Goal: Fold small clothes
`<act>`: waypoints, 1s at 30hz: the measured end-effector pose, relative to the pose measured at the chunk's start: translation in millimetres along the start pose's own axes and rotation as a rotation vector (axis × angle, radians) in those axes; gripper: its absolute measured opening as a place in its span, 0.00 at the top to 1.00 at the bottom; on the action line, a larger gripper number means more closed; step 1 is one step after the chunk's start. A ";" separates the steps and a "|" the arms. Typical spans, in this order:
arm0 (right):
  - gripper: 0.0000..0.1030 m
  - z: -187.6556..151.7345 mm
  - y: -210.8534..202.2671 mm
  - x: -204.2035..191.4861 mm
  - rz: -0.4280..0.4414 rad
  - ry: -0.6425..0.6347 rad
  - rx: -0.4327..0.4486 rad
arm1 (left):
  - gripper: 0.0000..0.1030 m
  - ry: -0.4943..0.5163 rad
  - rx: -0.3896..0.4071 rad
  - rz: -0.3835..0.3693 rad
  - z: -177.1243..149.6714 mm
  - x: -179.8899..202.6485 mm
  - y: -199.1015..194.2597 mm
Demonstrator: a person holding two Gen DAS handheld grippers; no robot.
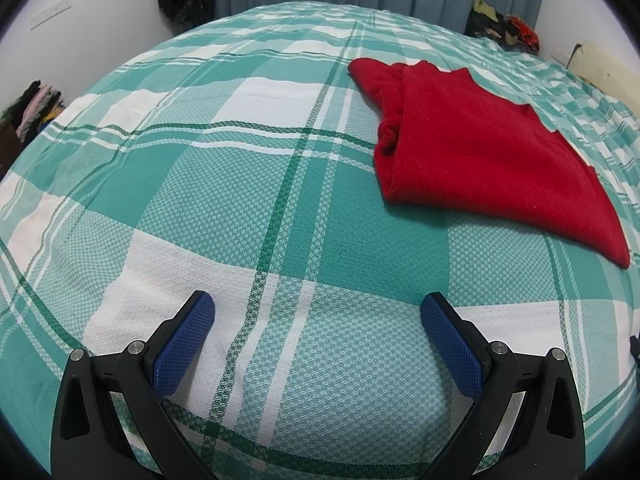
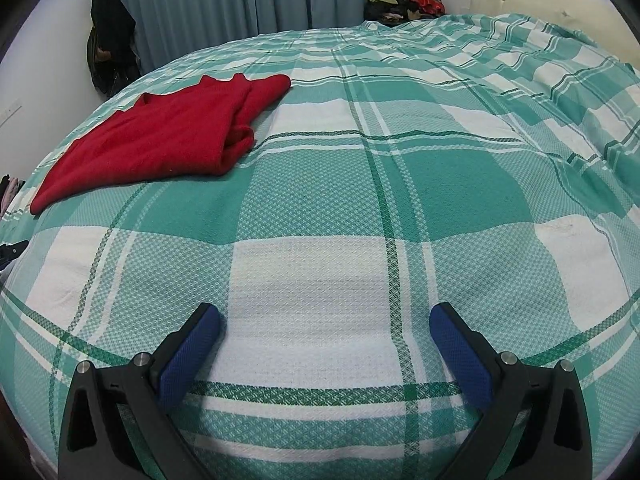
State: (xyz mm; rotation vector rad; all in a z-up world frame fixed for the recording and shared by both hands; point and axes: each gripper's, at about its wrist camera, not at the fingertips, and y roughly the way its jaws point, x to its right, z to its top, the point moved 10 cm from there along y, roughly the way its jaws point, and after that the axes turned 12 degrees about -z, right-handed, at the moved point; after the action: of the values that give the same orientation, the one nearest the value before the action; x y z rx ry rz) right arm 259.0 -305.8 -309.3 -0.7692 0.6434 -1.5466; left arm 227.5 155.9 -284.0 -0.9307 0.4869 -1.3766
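Red knit garment [image 1: 492, 160] lies partly folded on the green-and-white checked bedspread [image 1: 280, 208], ahead and to the right of the left gripper [image 1: 318, 308] and ahead and to the left of the right gripper [image 2: 325, 318]. Both grippers hang over bare bedspread, well apart from the cloth, each with its blue-padded jaws spread wide and nothing between them.

The main risk appears to be in the next grasp. The edge of the garment nearest the middle of the bed is a soft, bunched roll of several layers; a pinch there could catch only the top layer, and the fold underneath would slide open when lifted. A pinch that goes too deep could take up the bedspread as well and drag it along. The knit looks thick and limp, so a corner lifted by one gripper alone would likely sag and twist the fold out of line.
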 end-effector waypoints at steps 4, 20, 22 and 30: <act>0.00 0.0 -0.2 0.3 0.001 0.001 0.001 | 0.01 -0.001 0.000 0.008 0.6 0.3 -0.4; 0.00 0.5 1.3 1.2 -0.003 -0.004 0.003 | 0.24 -0.135 -0.146 -0.212 125.4 27.1 86.6; 0.00 0.6 1.4 1.2 -0.003 -0.004 0.003 | 0.74 -0.137 -0.142 -0.275 130.2 41.3 89.0; 0.00 1.3 1.2 0.9 0.002 -0.005 -0.002 | 0.94 -0.044 -0.071 -0.158 180.7 119.4 36.0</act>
State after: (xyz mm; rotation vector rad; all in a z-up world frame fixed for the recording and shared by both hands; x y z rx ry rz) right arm 260.7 -306.8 -309.3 -0.7739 0.6415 -1.5422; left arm 410.1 87.9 -182.8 -1.0741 0.4389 -1.4854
